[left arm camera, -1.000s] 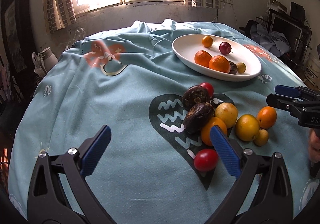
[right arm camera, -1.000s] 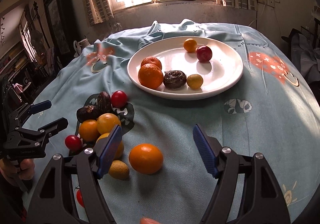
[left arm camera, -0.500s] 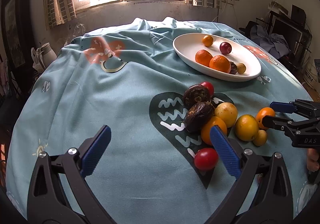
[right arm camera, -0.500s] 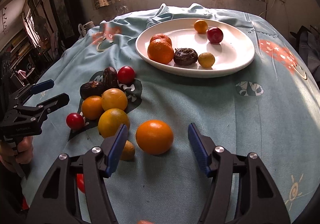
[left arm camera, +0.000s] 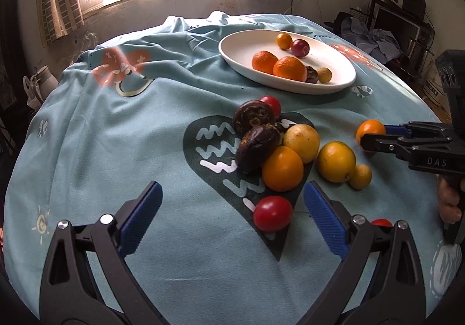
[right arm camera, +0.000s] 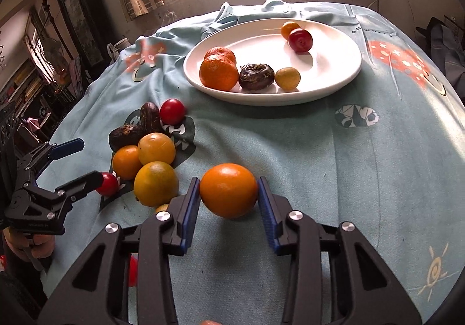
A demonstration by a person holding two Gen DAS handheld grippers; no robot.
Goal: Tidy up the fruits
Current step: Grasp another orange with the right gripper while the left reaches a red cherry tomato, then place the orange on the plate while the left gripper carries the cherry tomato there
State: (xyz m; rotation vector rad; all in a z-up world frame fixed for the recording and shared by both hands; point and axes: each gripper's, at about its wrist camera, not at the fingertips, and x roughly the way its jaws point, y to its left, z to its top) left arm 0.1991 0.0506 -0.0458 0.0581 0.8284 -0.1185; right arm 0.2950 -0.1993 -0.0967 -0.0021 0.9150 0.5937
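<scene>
Right gripper: blue pads pressed against both sides of an orange resting on the tablecloth, near the white plate. Step: grasp; next, presumably lift to plate. Left gripper: spread wide, empty. Only its view shows the red fruit between the fingers.
</scene>
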